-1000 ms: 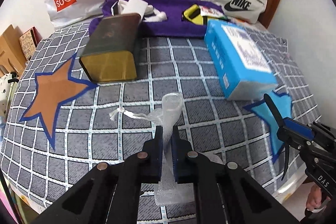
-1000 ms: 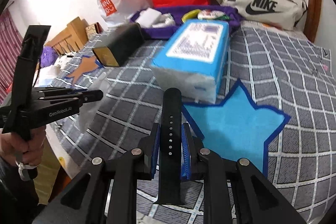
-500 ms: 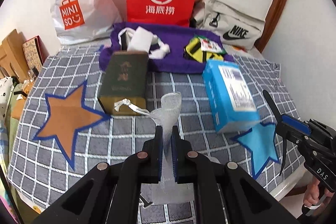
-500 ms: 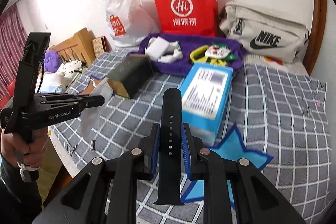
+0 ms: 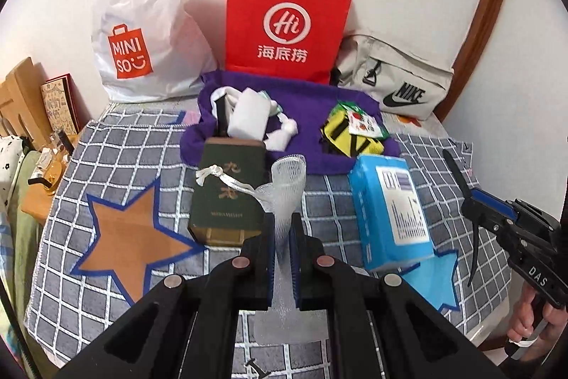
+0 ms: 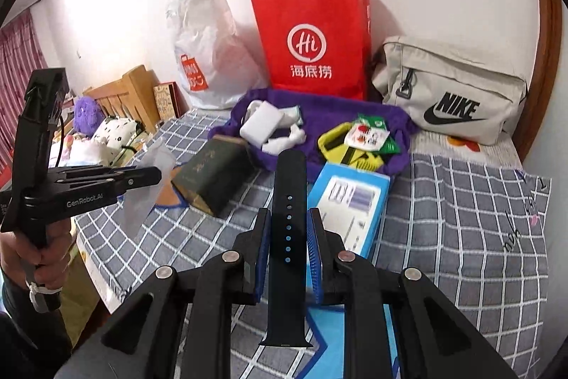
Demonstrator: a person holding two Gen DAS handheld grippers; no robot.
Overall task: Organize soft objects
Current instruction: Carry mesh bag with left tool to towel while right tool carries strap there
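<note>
My left gripper (image 5: 282, 229) is shut on a white mesh pouch (image 5: 287, 187) with a drawstring, held above the near edge of the checked cloth (image 5: 106, 173). My right gripper (image 6: 288, 226) is shut on a black watch strap (image 6: 289, 187), held upright above the cloth; the strap also shows at the right in the left wrist view (image 5: 461, 180). A purple cloth tray (image 5: 305, 116) at the back holds white soft items (image 5: 248, 116) and a yellow-black item (image 5: 351, 134). The left gripper shows at the left in the right wrist view (image 6: 156, 171).
A dark green tin (image 5: 227, 190) and a blue tissue pack (image 5: 390, 212) lie on the cloth between me and the tray. An orange star (image 5: 127, 237) and a blue star (image 5: 433, 276) mark the cloth. A red bag (image 5: 287, 23), a white Miniso bag (image 5: 142, 23) and a Nike bag (image 5: 397, 84) stand behind.
Both grippers have pulled back and up from the bed with their objects still held; the whole bed and the bags behind it have come into view.
</note>
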